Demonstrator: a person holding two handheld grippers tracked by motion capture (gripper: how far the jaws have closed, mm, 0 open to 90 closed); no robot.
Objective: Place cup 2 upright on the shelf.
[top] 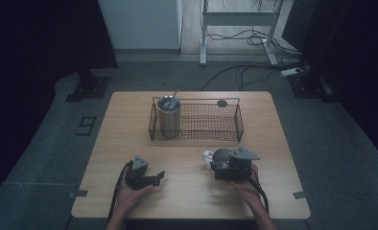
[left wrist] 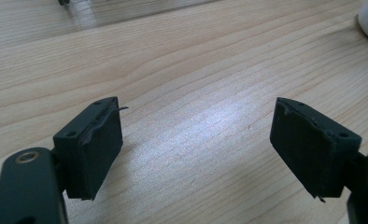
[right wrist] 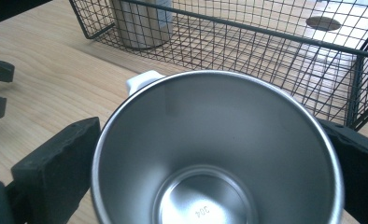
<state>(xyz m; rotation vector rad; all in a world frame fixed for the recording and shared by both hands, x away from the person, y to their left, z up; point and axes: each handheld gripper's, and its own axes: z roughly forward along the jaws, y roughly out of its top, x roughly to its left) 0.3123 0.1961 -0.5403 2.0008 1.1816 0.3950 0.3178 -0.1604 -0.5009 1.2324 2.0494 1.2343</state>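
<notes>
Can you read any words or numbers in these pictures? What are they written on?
"304": stamped on the inside bottom of the shiny steel cup with a white handle, seen upside down.
"9": a dark mark on the grey floor left of the wooden table.
No other text is readable.

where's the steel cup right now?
In the high view the steel cup sits between the right gripper's jaws at the table's front right, just in front of the wire basket, its mouth facing the right gripper camera.

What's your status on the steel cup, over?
Right gripper shut on steel cup, upright, empty, white handle on its far side. Left gripper open, empty, over bare table. Wire basket ahead, tumbler in its left end; path clear.
</notes>
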